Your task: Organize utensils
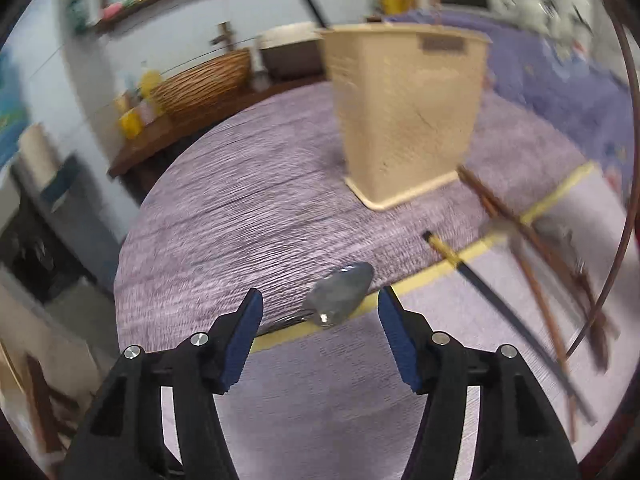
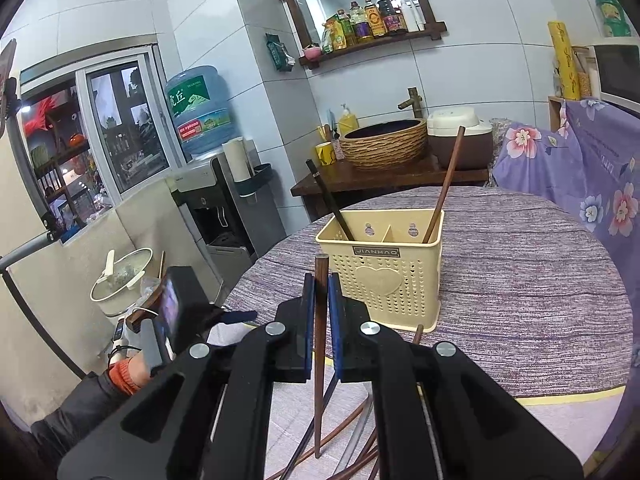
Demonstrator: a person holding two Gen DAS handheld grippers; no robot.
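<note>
brown chopstick (image 2: 320, 344) pinched in right gripper (image 2: 319, 284), left gripper (image 1: 320, 300) agape over one spoon (image 1: 340, 294), two chopsticks in holder (image 2: 384, 276)

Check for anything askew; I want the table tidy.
Loose chopsticks lie crossed on the table beside the caddy, a spoon lies across the yellow tape line.

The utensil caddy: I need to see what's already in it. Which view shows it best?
The right wrist view: the utensil caddy is sharp, its open top showing two compartments, a dark chopstick in one, a brown chopstick in the other. The left wrist view shows it blurred, from the side only.
</note>
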